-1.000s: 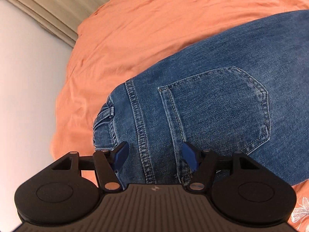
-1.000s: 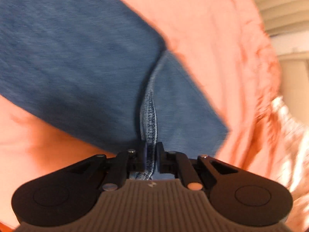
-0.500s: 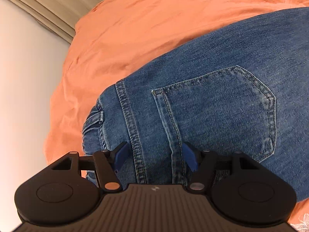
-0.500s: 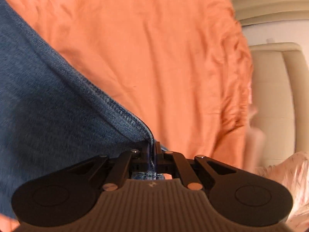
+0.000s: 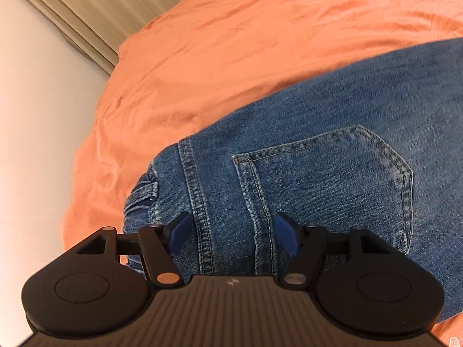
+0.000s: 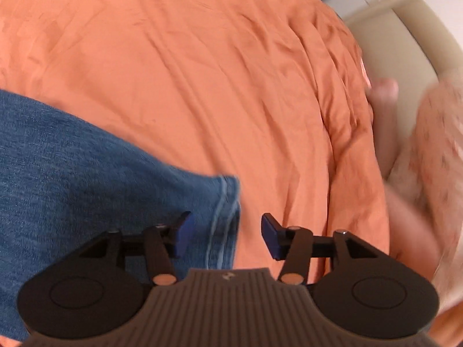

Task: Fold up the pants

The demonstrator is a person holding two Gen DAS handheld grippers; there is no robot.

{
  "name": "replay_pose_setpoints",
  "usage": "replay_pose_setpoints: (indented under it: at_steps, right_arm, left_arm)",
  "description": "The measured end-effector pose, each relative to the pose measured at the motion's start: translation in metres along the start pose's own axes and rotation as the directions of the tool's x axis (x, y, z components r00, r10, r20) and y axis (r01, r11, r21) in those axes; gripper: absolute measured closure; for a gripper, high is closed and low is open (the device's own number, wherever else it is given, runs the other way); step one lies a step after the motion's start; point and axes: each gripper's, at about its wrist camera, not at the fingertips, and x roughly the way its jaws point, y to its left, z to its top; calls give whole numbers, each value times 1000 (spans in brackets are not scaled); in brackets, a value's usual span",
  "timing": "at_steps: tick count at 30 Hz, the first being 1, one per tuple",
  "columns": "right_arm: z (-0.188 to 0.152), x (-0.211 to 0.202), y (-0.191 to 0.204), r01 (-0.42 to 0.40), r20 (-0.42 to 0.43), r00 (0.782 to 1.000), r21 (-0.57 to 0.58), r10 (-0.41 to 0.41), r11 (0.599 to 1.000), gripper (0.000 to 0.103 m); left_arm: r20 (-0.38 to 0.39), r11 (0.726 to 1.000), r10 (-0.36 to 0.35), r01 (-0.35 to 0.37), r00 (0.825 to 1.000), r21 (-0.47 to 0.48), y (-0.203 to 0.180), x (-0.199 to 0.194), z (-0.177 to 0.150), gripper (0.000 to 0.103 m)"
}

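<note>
My left gripper (image 5: 230,235) stands wide over the jeans (image 5: 332,179), back pocket (image 5: 324,185) and waistband seam between the pads, gripping nothing. My right gripper (image 6: 224,235) has just been opening; the hem (image 6: 224,211) lies loose between its pads, near the orange bedspread's (image 6: 202,72) right edge. No writing readable.

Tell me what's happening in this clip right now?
A person is folding blue jeans on an orange bedsheet, with a hand-held gripper in each hand. The right hand-held gripper has just been opening; the hem corner of the jeans leg lies on the sheet between its fingers, no longer pinched. The left hand-held gripper is open above the waistband end, near the back pocket, gripping nothing.
</note>
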Motion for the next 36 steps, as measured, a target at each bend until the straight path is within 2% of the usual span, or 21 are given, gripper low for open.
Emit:
replay_pose_setpoints:
  at_steps: [3,6,8,10,13,17,19,23,27,31,33,36]
  right_arm:
    - [-10,5,-13,-33,-5,999,91,34,995,59]
    - [-15,15,-24,-89,-7,996,176,91,980,70]
    - [-18,25,-27,-124,-13,991,229,130,966,71]
    - [-22,34,-27,-145,-9,988,262,153,954,73]
    - [-23,52,-33,-207,8,976,318,216,925,86]
    - [-23,71,-35,-271,17,959,366,284,890,86]
    - [-24,74,-34,-284,17,954,374,300,883,95]
    - [-17,56,-23,-229,22,973,260,231,938,101]
    - [-17,29,-25,-138,29,990,210,135,968,103]
    - [-20,23,-49,-143,34,990,308,139,940,103]
    - [-17,29,-41,-101,12,995,283,102,954,103]
    - [-13,52,-27,-60,-67,994,274,81,960,103]
  left_arm:
    - [19,1000,11,-10,1000,-12,4,-13,-3,26]
    - [15,1000,28,-28,1000,-6,7,-24,-6,26]
    - [12,999,42,-41,999,-11,11,-28,-7,26]
    - [3,998,51,-51,999,-23,13,-31,-7,26]
    - [-12,997,66,-66,998,-33,15,-32,-7,26]
    - [-39,996,73,-75,997,-39,11,-28,-7,26]
    - [-49,997,73,-75,996,-29,7,-24,-6,26]
    - [-58,997,78,-79,995,-16,0,-22,-8,26]
    - [-56,997,74,-76,996,-21,-2,-24,-9,26]
    - [-51,997,63,-65,997,-37,-2,-26,-12,26]
    - [-49,997,60,-61,997,-35,-1,-28,-13,26]
    - [-35,997,63,-64,997,-34,1,-36,-15,26]
